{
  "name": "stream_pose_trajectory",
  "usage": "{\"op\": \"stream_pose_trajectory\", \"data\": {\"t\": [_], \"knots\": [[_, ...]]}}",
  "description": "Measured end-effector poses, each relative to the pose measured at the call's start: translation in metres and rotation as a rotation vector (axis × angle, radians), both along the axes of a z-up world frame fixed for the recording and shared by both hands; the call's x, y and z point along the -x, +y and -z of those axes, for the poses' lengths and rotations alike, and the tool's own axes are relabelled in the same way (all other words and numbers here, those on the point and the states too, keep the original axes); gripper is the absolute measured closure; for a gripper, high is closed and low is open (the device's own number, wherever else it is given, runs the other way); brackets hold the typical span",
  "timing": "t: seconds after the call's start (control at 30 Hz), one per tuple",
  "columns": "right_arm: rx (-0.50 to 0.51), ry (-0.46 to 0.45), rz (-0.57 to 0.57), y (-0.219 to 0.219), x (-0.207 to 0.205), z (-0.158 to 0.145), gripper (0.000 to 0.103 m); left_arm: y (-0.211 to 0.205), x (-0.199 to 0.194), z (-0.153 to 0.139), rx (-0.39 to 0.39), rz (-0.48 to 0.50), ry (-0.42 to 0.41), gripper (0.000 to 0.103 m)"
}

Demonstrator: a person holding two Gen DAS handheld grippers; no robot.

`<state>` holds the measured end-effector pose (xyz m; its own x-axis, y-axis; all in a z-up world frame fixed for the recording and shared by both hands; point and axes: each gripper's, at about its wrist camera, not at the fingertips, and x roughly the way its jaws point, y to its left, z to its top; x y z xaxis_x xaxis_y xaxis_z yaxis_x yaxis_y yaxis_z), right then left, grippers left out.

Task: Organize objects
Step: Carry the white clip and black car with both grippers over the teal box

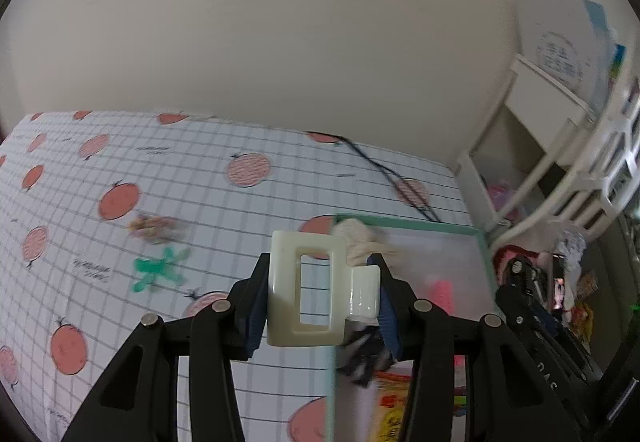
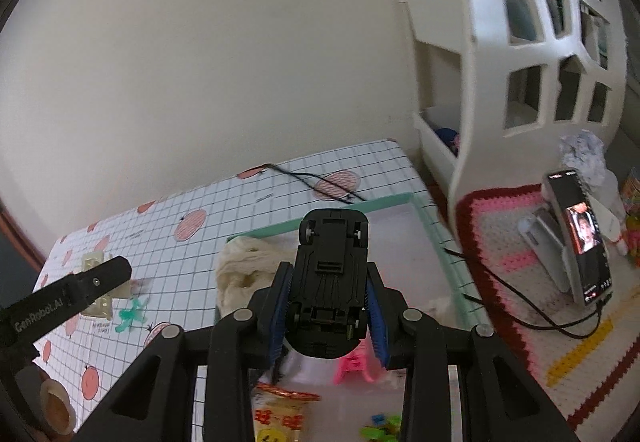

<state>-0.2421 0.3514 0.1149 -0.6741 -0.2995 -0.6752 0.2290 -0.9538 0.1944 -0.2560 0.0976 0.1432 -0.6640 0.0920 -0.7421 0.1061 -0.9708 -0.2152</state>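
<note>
While my left gripper (image 1: 324, 290) clamps a cream rectangular plastic hair claw (image 1: 306, 288), my right gripper (image 2: 329, 306) grips an upturned black toy car (image 2: 330, 282) above the green-rimmed tray (image 2: 400, 200).

Brown thing (image 1: 154, 228): motion-blurred, kind unclear.
Dark item (image 1: 366, 356): half hidden behind the clip (image 1: 316, 292).
Packet (image 2: 280, 418): cut by bottom edge.
Phone (image 2: 580, 238) screen: too small to read.
</note>
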Motion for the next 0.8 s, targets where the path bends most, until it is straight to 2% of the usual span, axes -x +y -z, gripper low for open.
{"op": "stream_pose_trajectory", "data": {"t": [0.23, 0.4, 0.8], "knots": [[0.037, 0.009, 0.052, 0.024, 0.004, -0.003, 0.067, 0.034, 0.007, 0.003, 0.002, 0.079, 0.016, 0.054], [0.039, -0.022, 0.073, 0.030, 0.012, 0.008, 0.067, 0.044, 0.018, 0.017, -0.021, 0.099, -0.020, 0.054], [-0.008, -0.083, 0.090, 0.033, 0.039, 0.043, 0.066, 0.078, 0.037, 0.062, -0.013, 0.198, -0.109, 0.054]]}}
